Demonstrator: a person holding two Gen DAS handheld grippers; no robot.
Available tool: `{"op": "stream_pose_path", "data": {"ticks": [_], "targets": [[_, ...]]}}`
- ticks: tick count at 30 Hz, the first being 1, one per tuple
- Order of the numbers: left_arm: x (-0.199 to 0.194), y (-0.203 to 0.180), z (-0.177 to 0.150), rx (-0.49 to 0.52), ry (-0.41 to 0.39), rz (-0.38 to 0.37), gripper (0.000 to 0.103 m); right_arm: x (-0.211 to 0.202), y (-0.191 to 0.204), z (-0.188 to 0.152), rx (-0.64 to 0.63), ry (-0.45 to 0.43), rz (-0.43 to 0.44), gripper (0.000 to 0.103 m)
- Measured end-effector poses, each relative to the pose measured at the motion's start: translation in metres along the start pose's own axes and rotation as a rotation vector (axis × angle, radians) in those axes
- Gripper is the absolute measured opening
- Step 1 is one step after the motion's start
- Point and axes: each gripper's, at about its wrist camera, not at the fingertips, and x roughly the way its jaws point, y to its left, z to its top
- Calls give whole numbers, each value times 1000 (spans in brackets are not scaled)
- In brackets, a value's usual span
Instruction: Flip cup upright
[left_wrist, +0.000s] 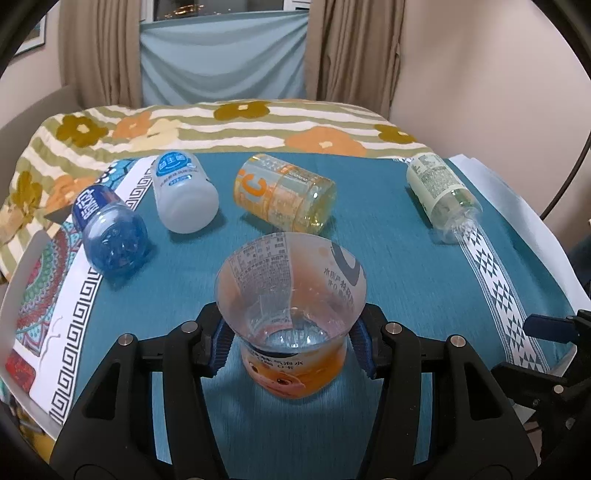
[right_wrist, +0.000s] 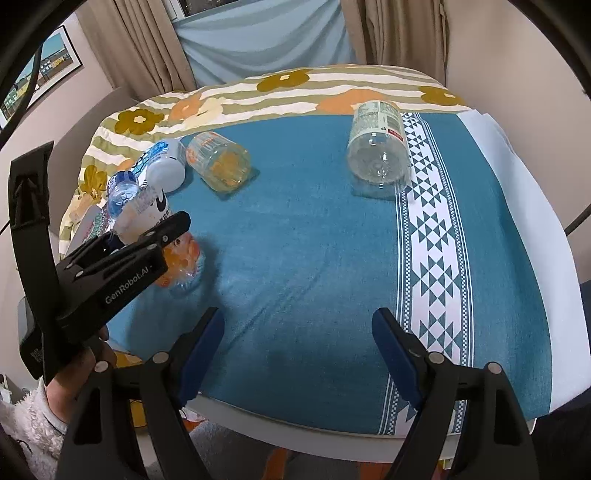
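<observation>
One cut-bottle cup (left_wrist: 291, 321) upright in left gripper (left_wrist: 291, 347), jaws pinching it.
Right gripper (right_wrist: 297, 354) jaws spread; thin plastic could buckle or tip on release.

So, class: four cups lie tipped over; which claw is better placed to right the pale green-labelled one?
Right. The right claw is open and empty, nearer the pale green-labelled cup. The left claw is around the orange cup.
</observation>
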Motion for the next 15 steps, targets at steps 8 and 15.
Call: {"op": "stream_pose_path", "data": {"ticks": [8,15], "targets": [[5,-4,-4,22,46,13,84,-4,0,1,7,-11,-8,79],[-7,1,0,0,14,6,103,-7,-2,-2,22,-12,-12,79]]}}
